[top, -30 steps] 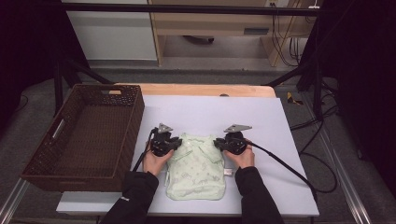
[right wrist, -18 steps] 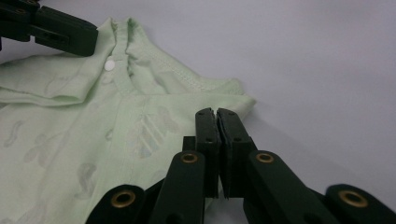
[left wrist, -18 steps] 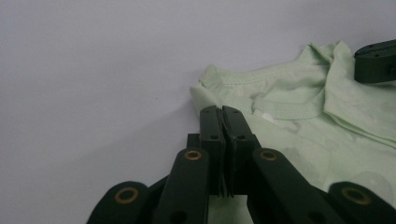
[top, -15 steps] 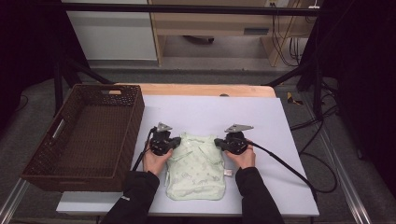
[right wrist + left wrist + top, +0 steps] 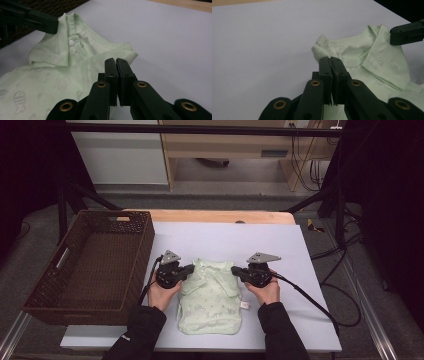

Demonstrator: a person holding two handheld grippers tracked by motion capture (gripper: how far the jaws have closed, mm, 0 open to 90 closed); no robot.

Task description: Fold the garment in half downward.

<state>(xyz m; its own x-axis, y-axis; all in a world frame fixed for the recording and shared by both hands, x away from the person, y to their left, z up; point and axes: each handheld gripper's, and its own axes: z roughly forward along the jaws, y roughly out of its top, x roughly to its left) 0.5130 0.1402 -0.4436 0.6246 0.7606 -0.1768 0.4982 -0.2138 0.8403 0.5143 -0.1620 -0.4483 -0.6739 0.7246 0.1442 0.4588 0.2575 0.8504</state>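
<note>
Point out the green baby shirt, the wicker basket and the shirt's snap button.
green baby shirt (image 5: 210,307), high view, on the printed front below the collar.
wicker basket (image 5: 142,242), high view, on its right wall by the table mat.
snap button (image 5: 71,42), right gripper view, on the white stud at the collar opening.

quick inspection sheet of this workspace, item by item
surface: pale sheet over a wooden table, bare beyond the garment
job's things: light green baby garment lies folded near the front edge, its neckline toward the far side; its two top corners are pinched up
clutter: brown wicker basket at the left edge, nothing seen in it
grippers: left claw shut on the garment's left shoulder corner; right claw shut on its right shoulder corner
cables: black cable trails from the right claw across the sheet and off its right edge; more leads lie on the floor at right
surroundings: dark frame legs, pale cabinet and wooden furniture behind the table
</note>
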